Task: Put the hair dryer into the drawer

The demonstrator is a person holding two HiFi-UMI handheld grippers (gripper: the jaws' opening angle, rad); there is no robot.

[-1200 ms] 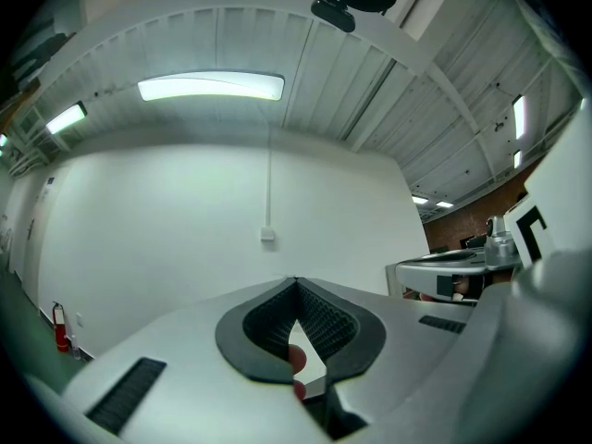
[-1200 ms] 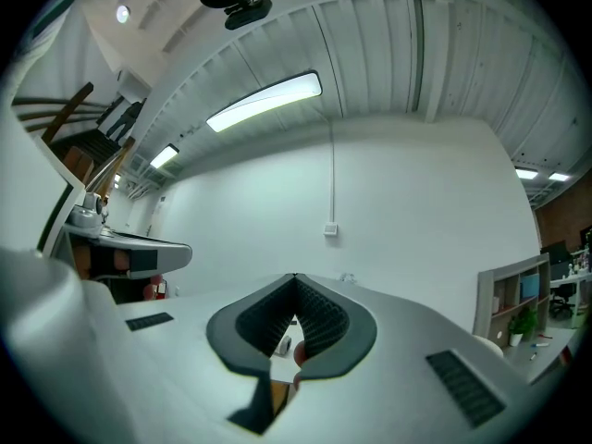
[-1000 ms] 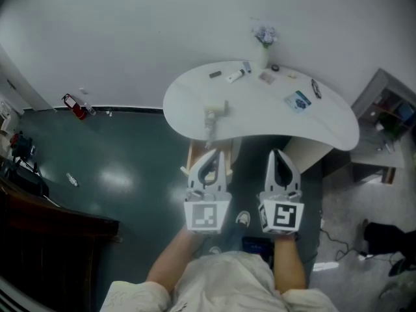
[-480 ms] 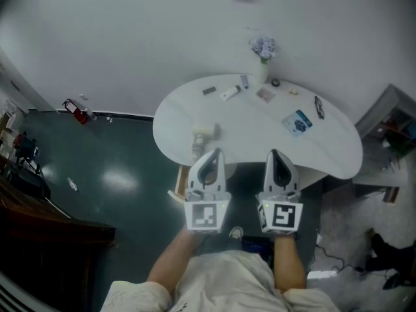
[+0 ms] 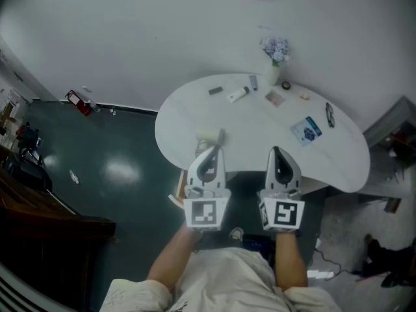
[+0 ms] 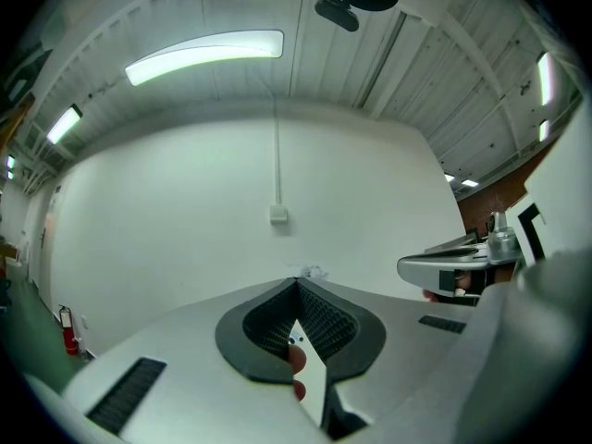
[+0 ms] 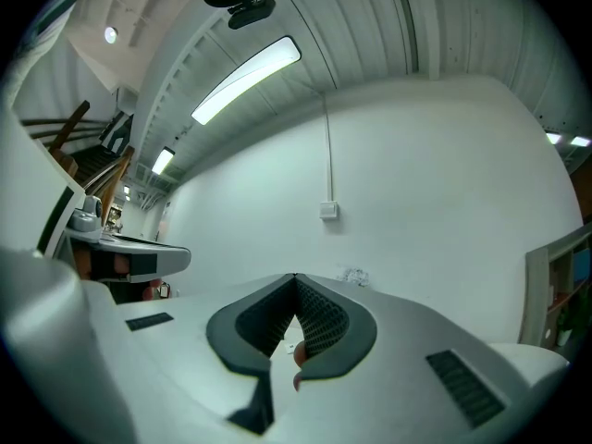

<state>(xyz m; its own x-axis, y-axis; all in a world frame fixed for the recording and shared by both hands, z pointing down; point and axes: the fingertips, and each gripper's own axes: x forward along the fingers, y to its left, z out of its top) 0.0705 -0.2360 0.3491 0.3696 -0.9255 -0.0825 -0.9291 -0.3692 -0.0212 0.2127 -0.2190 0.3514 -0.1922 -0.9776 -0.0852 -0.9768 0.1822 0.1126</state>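
The hair dryer [image 5: 209, 137], small and cream-coloured, lies near the front left of the white curved table [image 5: 260, 132]. My left gripper [image 5: 212, 151] is held level with its tip just short of the dryer, jaws shut with nothing in them. My right gripper [image 5: 277, 151] is alongside at the table's front edge, also shut and holding nothing. A light wooden corner, probably the drawer [image 5: 176, 198], shows below the table beside the left gripper. Over the closed jaws, the left gripper [image 6: 298, 287] view and the right gripper [image 7: 296, 280] view show only the white wall.
On the table are a vase of flowers [image 5: 276, 49], a tube [image 5: 236, 94], a blue booklet [image 5: 307, 129], glasses [image 5: 330, 114] and other small items. A red extinguisher [image 5: 77, 102] stands by the left wall. Shelving [image 5: 398, 135] is at the right. A dark bench [image 5: 45, 220] lies to the left.
Both grippers have moved forward toward the table, which now sits nearer. The wooden drawer, plainly seen under the table edge before, is now mostly hidden behind the left gripper.
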